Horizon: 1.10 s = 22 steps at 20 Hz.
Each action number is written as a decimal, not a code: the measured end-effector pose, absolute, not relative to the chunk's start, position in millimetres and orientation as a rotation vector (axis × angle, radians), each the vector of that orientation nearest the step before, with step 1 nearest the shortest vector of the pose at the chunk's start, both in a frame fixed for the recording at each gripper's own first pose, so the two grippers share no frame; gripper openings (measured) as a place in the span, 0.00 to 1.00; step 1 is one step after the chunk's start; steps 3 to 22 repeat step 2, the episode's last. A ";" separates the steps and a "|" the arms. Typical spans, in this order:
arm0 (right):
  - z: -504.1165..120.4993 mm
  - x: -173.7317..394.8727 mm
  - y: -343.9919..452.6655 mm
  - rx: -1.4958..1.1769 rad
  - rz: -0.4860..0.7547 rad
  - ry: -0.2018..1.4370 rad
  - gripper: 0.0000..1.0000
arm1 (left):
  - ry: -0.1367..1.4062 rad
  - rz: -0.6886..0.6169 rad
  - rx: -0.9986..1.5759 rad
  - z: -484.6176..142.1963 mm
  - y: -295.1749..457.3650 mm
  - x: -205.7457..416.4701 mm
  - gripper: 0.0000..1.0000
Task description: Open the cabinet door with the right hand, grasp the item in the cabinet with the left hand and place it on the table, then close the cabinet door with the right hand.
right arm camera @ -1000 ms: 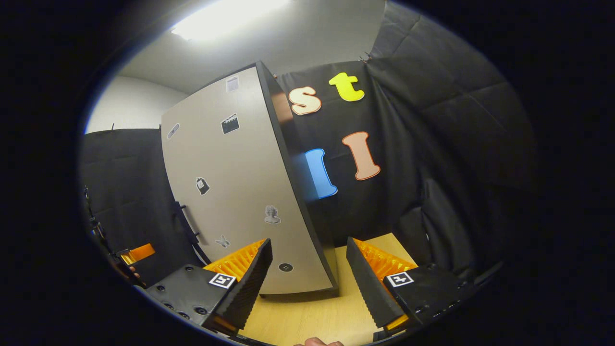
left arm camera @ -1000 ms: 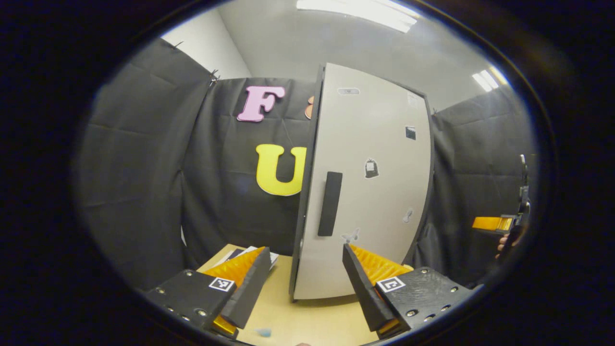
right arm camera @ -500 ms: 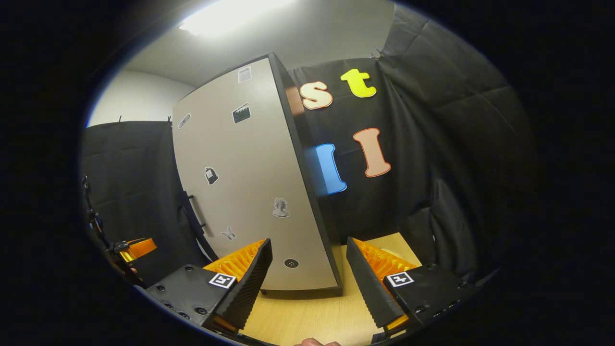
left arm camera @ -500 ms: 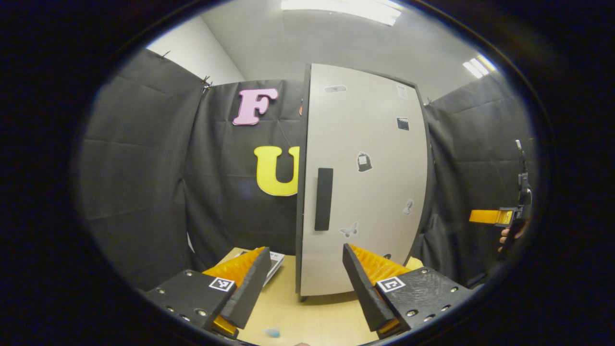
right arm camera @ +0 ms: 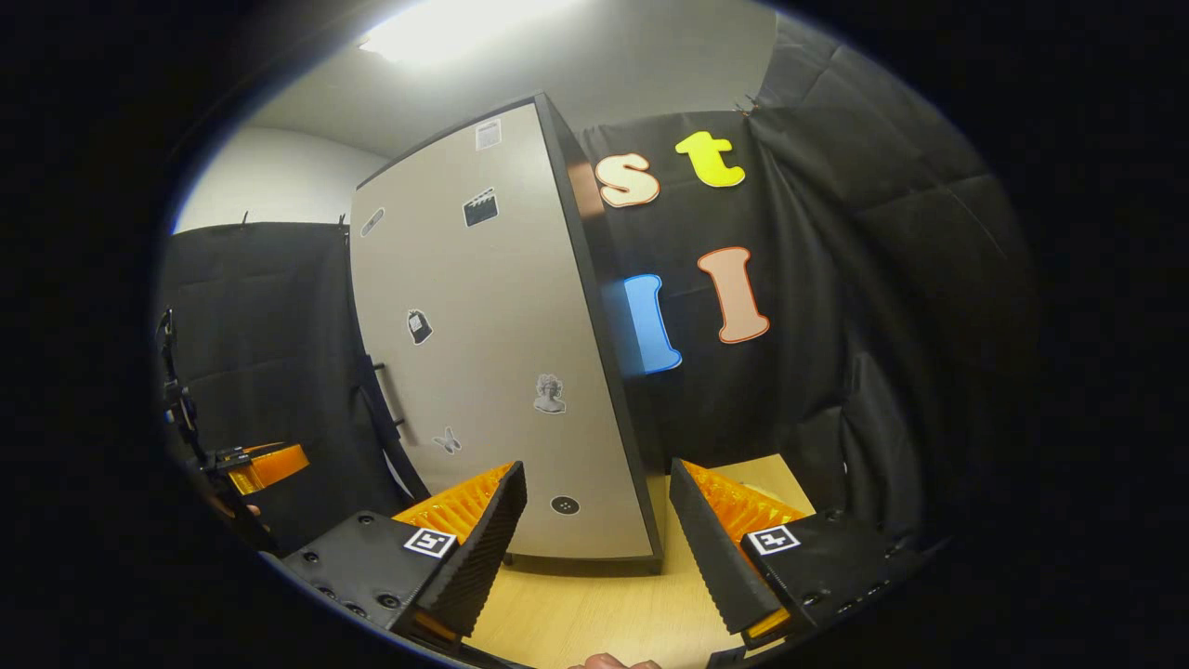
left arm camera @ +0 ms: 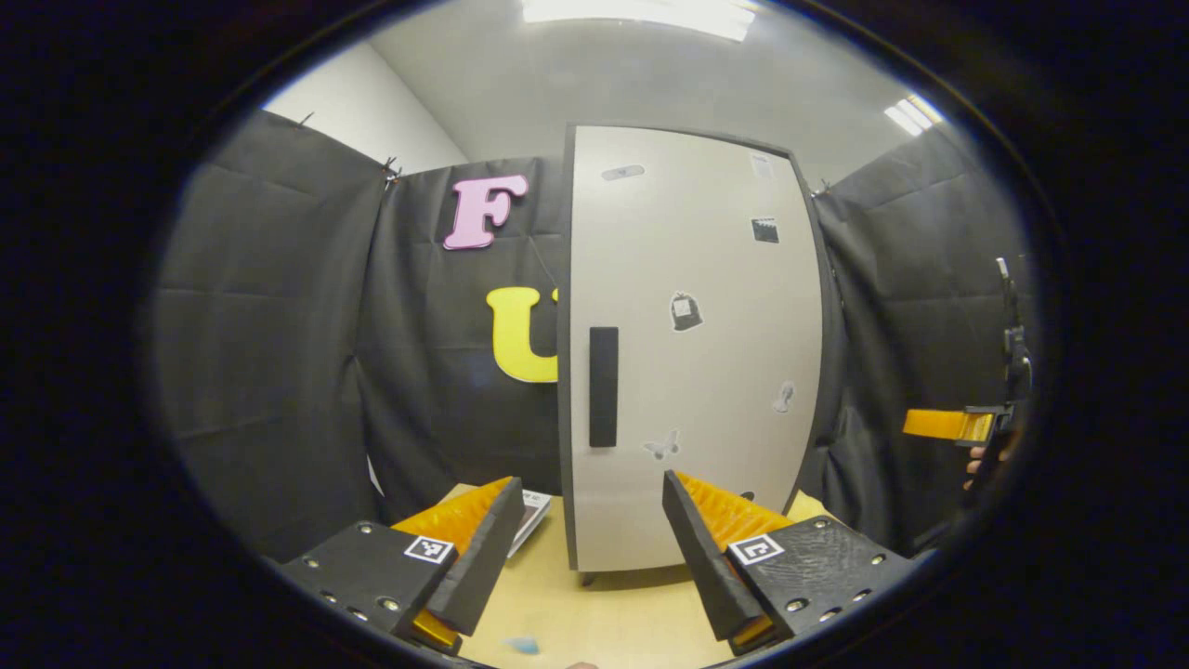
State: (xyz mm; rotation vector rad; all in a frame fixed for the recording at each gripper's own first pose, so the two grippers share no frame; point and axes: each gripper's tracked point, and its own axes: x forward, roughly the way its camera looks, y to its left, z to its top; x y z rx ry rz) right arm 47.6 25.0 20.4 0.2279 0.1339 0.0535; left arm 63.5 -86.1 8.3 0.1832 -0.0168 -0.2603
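A tall cabinet stands on the table, and its pale grey door (left arm camera: 692,353) is closed, hiding whatever is inside. In the left gripper view the black vertical handle (left arm camera: 603,386) sits near the door's left edge. My left gripper (left arm camera: 589,506) is open and empty, a short way in front of the door's lower part. In the right gripper view the door (right arm camera: 492,344) is seen at an angle and the handle (right arm camera: 383,409) side-on. My right gripper (right arm camera: 595,488) is open and empty near the cabinet's bottom right corner.
The wooden table (left arm camera: 613,618) runs under the cabinet. A flat booklet (left arm camera: 532,510) lies left of the cabinet, and a small blue speck (left arm camera: 522,643) lies near the front edge. The right gripper (left arm camera: 949,425) shows far right; the left gripper (right arm camera: 267,465) shows far left.
The left gripper has swung to face the cabinet door more squarely. The right gripper's view has shifted slightly, with the cabinet now a bit further right. Both grippers stay open.
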 end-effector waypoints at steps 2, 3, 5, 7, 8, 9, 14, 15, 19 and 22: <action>19.9 47.3 26.3 0.229 0.066 0.132 0.98 | -0.018 -0.256 0.205 7.0 -90.8 60.2 0.92; 19.9 47.3 26.3 0.229 0.066 0.132 0.98 | -0.018 -0.256 0.205 7.0 -90.8 60.2 0.92; 19.9 47.3 26.3 0.229 0.066 0.132 0.98 | -0.018 -0.256 0.205 7.0 -90.8 60.2 0.92; 19.9 47.3 26.3 0.229 0.066 0.132 0.98 | -0.018 -0.256 0.205 7.0 -90.8 60.2 0.92; 19.9 47.3 26.3 0.229 0.066 0.132 0.98 | -0.018 -0.256 0.205 7.0 -90.8 60.2 0.92; 19.9 47.3 26.3 0.229 0.066 0.132 0.98 | -0.018 -0.256 0.205 7.0 -90.8 60.2 0.92; 19.9 47.3 26.3 0.229 0.066 0.132 0.98 | -0.018 -0.256 0.205 7.0 -90.8 60.2 0.92; 19.9 47.3 26.3 0.229 0.066 0.132 0.98 | -0.018 -0.256 0.205 7.0 -90.8 60.2 0.92; 19.9 47.3 26.3 0.229 0.066 0.132 0.98 | -0.018 -0.256 0.205 7.0 -90.8 60.2 0.92; 19.9 47.3 26.3 0.229 0.066 0.132 0.98 | -0.018 -0.256 0.205 7.0 -90.8 60.2 0.92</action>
